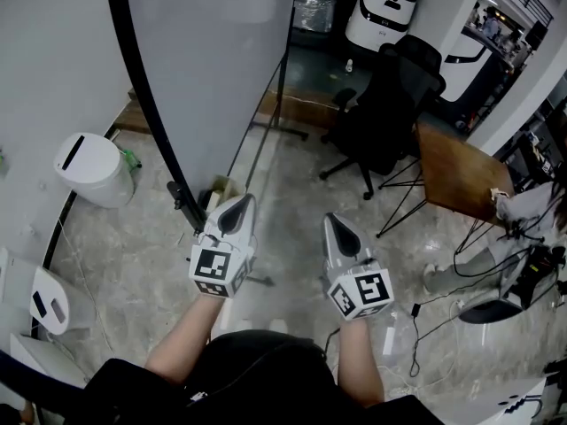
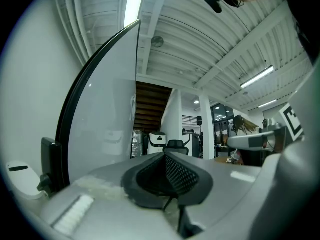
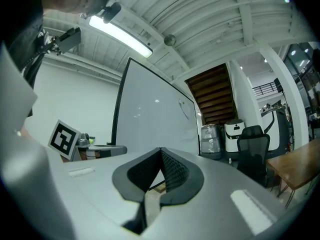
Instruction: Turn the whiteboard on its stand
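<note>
The whiteboard [image 1: 208, 60] stands on its stand, its black frame edge [image 1: 146, 104] running down to a black bracket [image 1: 182, 200] near the floor. My left gripper [image 1: 237, 200] is shut and holds nothing, its tip just right of that bracket and short of the board's lower edge. The right gripper [image 1: 332, 220] is a little further right, also shut and holding nothing. In the left gripper view the board [image 2: 100, 114] rises close on the left beyond the left gripper [image 2: 164, 154]. In the right gripper view the board [image 3: 155, 119] stands ahead beyond the right gripper [image 3: 161, 150].
A white bin [image 1: 89, 168] stands left of the board by the wall. A black office chair [image 1: 385, 104] and a wooden table [image 1: 456, 171] are to the right. A stand leg [image 1: 283, 87] reaches the floor behind the board. Cables [image 1: 443, 308] trail at lower right.
</note>
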A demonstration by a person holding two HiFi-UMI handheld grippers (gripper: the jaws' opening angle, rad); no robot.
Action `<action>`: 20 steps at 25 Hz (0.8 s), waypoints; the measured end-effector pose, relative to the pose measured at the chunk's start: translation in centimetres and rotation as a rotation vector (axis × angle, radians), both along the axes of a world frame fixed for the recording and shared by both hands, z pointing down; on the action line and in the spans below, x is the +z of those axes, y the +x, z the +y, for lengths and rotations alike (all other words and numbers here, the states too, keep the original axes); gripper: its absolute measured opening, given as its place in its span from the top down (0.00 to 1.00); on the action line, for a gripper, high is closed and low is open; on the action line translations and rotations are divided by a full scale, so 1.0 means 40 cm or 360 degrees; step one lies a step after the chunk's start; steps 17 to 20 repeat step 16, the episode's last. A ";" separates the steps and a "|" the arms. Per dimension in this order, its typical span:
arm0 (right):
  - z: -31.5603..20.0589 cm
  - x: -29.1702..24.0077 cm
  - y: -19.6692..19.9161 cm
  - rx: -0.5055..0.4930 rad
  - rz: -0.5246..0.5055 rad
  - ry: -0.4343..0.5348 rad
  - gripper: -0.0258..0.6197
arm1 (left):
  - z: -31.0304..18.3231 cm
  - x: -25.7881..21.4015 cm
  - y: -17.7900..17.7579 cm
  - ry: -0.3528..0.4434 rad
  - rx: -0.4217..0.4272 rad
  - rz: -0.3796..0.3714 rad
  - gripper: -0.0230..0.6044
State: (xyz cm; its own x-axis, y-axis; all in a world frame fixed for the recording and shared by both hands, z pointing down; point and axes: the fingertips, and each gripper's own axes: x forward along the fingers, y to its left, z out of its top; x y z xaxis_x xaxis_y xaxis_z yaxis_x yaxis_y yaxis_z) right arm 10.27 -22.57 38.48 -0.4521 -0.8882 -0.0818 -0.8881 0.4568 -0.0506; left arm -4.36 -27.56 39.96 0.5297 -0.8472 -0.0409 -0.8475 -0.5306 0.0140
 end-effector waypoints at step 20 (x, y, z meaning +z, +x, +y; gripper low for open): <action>-0.052 -0.008 -0.028 -0.0054 0.0018 0.0037 0.95 | -0.029 -0.013 -0.031 0.0022 -0.0036 -0.0008 0.96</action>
